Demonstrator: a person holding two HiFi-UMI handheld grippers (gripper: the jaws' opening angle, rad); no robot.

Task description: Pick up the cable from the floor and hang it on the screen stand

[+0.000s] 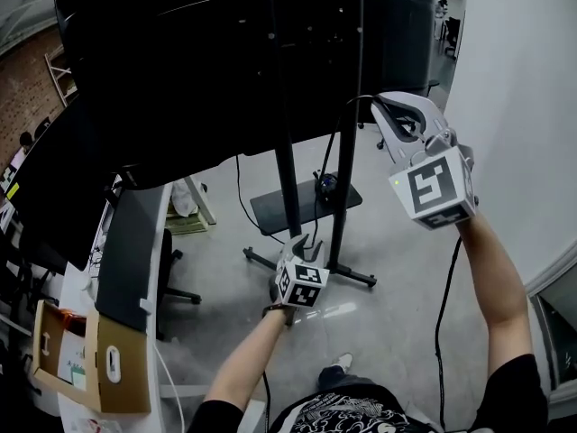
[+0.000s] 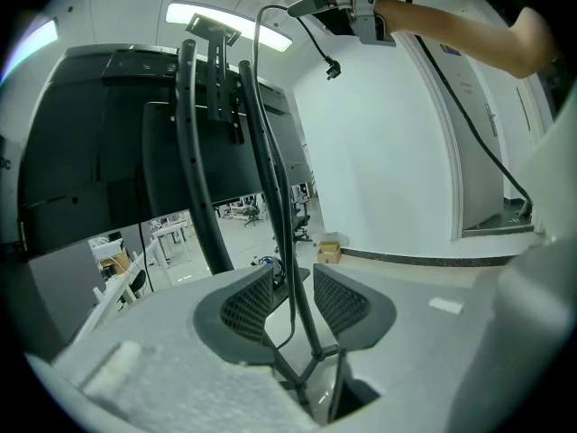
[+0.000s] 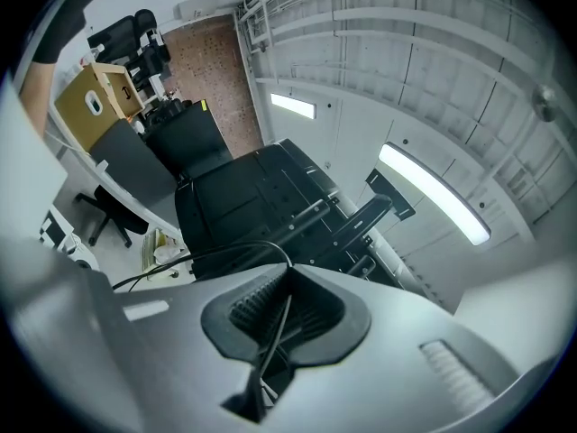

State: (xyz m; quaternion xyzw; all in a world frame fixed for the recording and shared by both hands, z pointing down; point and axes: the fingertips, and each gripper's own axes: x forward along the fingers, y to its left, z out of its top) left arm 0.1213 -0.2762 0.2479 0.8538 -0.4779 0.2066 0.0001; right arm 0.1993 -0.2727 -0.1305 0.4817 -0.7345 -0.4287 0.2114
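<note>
The black cable (image 1: 329,147) arcs from my raised right gripper (image 1: 380,114) down behind the screen stand's right post; another stretch hangs past my right arm to the floor. The right gripper (image 3: 287,305) is shut on the cable (image 3: 207,255), high beside the dark screens (image 1: 225,52). The screen stand (image 1: 287,152) has two black posts and a base plate (image 1: 306,207). My left gripper (image 1: 302,244) is low, in front of the stand's feet. Its jaws (image 2: 293,300) stand open with nothing gripped; the thin cable (image 2: 255,79) and posts show beyond the gap.
A black office chair (image 1: 171,278) and a desk with a cardboard box (image 1: 99,359) stand on the left. A white wall (image 1: 514,106) closes the right side. Bare grey floor (image 1: 397,296) lies around the stand's legs.
</note>
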